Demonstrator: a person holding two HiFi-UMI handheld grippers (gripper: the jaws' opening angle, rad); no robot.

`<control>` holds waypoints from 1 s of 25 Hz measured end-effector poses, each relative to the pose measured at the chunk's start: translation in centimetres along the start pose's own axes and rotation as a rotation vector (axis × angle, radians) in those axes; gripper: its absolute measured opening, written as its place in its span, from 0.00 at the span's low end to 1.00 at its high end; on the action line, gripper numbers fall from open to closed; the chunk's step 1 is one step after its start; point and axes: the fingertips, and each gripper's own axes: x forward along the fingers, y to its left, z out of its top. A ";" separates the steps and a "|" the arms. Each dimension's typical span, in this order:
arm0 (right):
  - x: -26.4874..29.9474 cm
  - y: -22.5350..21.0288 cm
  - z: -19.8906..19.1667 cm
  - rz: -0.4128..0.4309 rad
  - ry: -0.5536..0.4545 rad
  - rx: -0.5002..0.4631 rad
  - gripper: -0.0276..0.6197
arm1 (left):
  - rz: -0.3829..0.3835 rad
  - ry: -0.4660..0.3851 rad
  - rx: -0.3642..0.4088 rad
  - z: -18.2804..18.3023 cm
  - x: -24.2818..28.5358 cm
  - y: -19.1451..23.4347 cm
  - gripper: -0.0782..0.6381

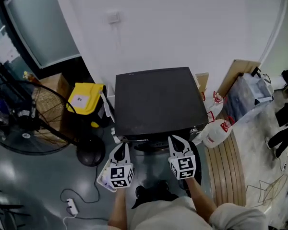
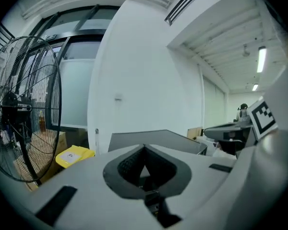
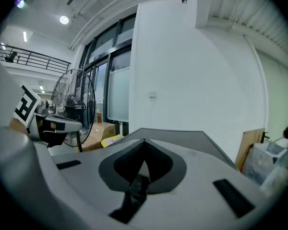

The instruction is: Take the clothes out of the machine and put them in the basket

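Dark grey top of the machine [image 1: 158,99] fills the middle of the head view. We look down on its lid; the front face and door are hidden below the near edge.

Clothes: none show in any view, so they're either inside the drum or already out. We can't settle which from here.

Basket: not clearly identified. A pale thing [image 1: 102,180] on the floor, half under the left claw's marker cube, may be it; can't confirm.

Left claw [image 1: 120,148]: jaws together, tips meeting, nothing between them. Its own view looks over the machine's top toward the white wall, with the fan [image 2: 24,104] and a yellow box [image 2: 74,155] off to the left.

Right claw [image 1: 175,143]: also closed tip to tip and empty. Both sit side by side just in front of the machine's near edge, apart from each other.

Handling, our judgement:
- Fabric is soft and limp, with no stiff point to grab.
- If damp it will be heavier and cling together.
- Pinch a bunched fold in the middle of an item, not a thin hem, so it doesn't slip out.
- Expect trailing ends to drape and drag, and possibly snag on the door rim.
- Not fragile, so a firm clamp is fine.
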 end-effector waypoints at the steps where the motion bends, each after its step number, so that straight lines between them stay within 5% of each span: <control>1: -0.1 -0.2 0.7 -0.004 -0.007 0.001 0.08 | -0.003 -0.003 0.006 0.6 -0.1 0.0 0.13; 12: -2.5 -2.3 6.2 -0.023 -0.084 -0.010 0.08 | -0.003 -0.071 0.055 6.0 -1.5 -1.1 0.13; 25: -2.1 -1.4 6.4 -0.001 -0.072 -0.024 0.08 | 0.000 -0.071 0.061 6.2 -1.6 -0.9 0.13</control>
